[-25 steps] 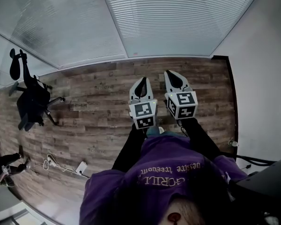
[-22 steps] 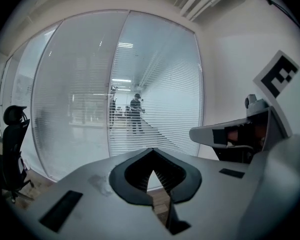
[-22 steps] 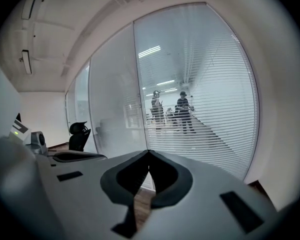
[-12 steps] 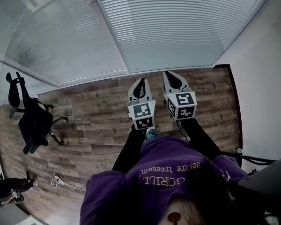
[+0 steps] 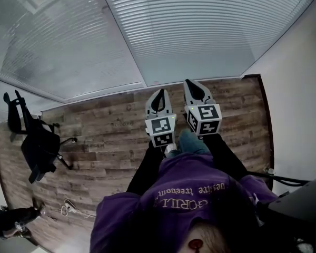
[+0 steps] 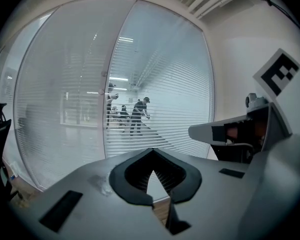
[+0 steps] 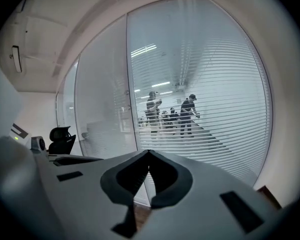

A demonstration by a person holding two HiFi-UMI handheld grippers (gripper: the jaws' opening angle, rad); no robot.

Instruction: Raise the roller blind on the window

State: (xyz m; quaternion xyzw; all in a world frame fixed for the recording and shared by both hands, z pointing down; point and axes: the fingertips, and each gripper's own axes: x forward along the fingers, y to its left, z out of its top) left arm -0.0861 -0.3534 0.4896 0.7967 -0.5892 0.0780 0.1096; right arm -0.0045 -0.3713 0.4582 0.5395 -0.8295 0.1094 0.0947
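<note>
The slatted blind (image 5: 200, 30) hangs fully down over the glass panel ahead of me, reaching almost to the wood floor (image 5: 105, 136). It fills the left gripper view as blind (image 6: 165, 99) and the right gripper view as blind (image 7: 210, 94). My left gripper (image 5: 158, 94) and right gripper (image 5: 191, 83) are held side by side in front of my chest, pointing at the window's foot and well short of it. The left gripper (image 6: 152, 153) is shut with nothing in it. So is the right gripper (image 7: 149, 153), whose tips meet. I see no cord or chain.
A second glass panel (image 5: 58, 41) with a blind stands to the left. A black office chair (image 5: 34, 141) stands on the floor at left, with a cable (image 5: 73, 208) lying below it. A white wall (image 5: 300, 88) closes the right side. People (image 6: 140, 111) move behind the glass.
The head view has tilted up, so the window fills more of it and the chair has slid down-left. Both grippers stay together and shut. A jeans-clad knee now shows between them.
</note>
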